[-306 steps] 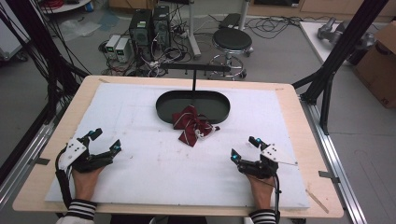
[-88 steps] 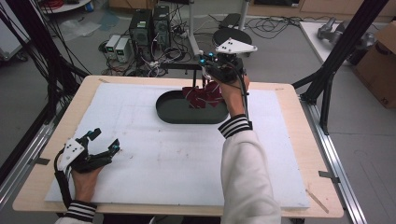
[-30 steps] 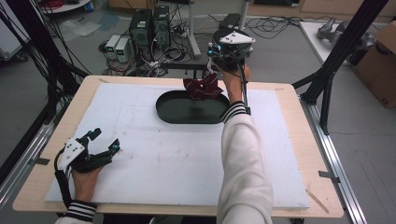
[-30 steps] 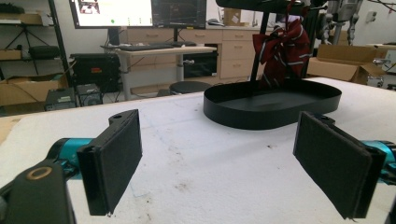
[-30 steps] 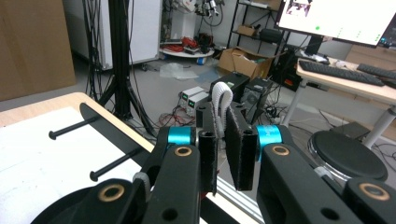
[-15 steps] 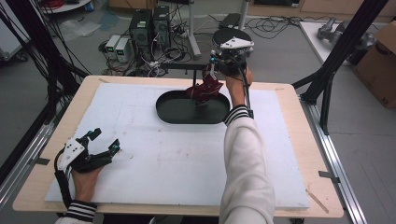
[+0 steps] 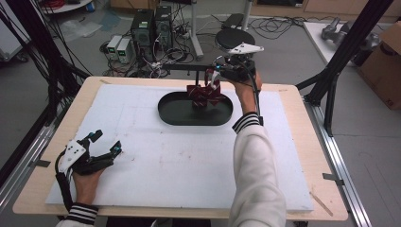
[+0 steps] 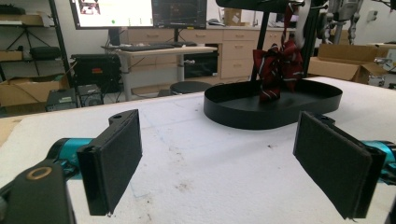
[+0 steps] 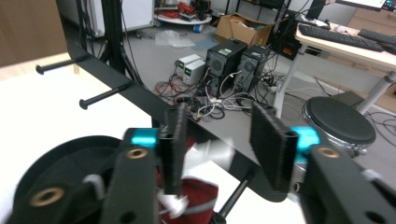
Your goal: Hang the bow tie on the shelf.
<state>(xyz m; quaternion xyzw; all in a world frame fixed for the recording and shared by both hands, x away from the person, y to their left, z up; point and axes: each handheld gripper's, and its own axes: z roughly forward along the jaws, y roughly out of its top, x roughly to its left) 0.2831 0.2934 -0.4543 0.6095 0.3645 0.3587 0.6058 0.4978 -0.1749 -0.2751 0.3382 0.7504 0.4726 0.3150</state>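
Right gripper (image 7: 218, 74) has just been opening, nothing pinched; dark red striped fabric bow (image 7: 204, 94) hangs on black stand's (image 7: 195, 114) peg at table's far edge. Left gripper (image 7: 105, 144) open, idle. Next: back out clear.

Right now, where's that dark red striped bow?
In the high view the bow hangs at the table's far side, above the black oval tray, just below the right gripper, whose jaws have just been opening.

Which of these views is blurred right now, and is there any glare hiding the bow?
Right gripper view: the red bow and white strap below the jaws are smeared by motion; the background is sharp. Left gripper view: bow crisp, near pads soft. High view: even light, no glare on the black tray.
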